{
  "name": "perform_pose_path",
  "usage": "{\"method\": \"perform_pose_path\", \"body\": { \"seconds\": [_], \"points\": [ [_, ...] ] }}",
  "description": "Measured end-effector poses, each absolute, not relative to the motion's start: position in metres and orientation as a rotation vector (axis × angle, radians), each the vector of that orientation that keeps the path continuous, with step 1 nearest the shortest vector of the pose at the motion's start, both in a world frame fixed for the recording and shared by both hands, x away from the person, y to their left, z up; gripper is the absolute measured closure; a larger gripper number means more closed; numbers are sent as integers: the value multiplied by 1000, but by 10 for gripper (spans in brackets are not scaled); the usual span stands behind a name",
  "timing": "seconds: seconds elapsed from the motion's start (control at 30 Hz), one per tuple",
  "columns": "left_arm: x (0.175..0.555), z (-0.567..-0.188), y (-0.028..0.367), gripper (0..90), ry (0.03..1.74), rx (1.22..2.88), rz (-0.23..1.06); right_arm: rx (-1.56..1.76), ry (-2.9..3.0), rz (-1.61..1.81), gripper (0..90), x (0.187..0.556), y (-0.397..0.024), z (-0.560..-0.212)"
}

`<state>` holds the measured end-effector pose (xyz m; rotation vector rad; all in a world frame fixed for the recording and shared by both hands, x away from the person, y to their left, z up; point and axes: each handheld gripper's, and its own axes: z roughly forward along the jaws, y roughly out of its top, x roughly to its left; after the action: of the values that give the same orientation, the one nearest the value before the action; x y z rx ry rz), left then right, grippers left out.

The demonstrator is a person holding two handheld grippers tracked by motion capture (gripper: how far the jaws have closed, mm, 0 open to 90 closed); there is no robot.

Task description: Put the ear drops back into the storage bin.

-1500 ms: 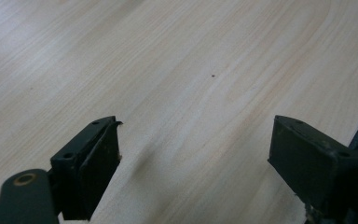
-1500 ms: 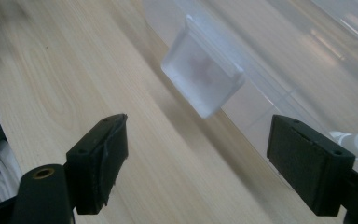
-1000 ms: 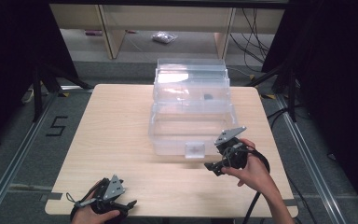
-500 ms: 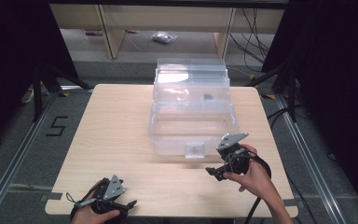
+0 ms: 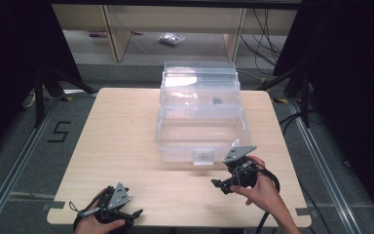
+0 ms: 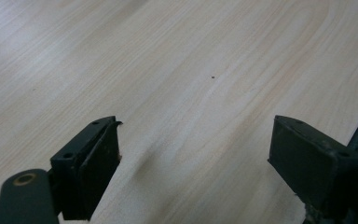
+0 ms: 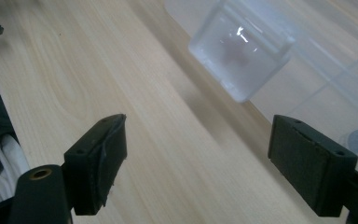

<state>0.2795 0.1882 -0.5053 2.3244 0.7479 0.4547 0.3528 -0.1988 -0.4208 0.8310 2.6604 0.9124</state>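
A clear plastic box (image 5: 200,127) stands open on the wooden table (image 5: 117,141), its lid (image 5: 199,85) tipped up at the far side. A frosted latch tab (image 5: 203,157) hangs at the middle of its front wall and appears close up as the latch tab (image 7: 240,49) in the right gripper view. My right gripper (image 5: 219,185) is held in a hand just in front of the box's front right corner, jaws wide apart and empty. My left gripper (image 5: 134,214) rests near the table's front left edge, also open, with bare wood (image 6: 191,93) between its jaws.
A small dark item (image 5: 216,101) lies inside the box near the lid hinge. Shelving (image 5: 121,29) stands beyond the table, with a plastic bag (image 5: 170,39) on the floor. Black stands (image 5: 44,83) and cables (image 5: 292,117) flank the table. A floor mark reads 5 (image 5: 61,131).
My right gripper has drawn back from the box's front right corner toward the near edge of the table. The left gripper has stayed where it was.
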Motion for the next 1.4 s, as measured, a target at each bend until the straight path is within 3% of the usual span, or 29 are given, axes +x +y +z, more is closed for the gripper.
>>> {"method": "perform_pose_path", "body": {
  "seconds": [1.4],
  "points": [
    [279, -505, 188, 156, 750, 2317, 453, 936, 2656, 1003, 192, 327, -212, -476]
  ]
}}
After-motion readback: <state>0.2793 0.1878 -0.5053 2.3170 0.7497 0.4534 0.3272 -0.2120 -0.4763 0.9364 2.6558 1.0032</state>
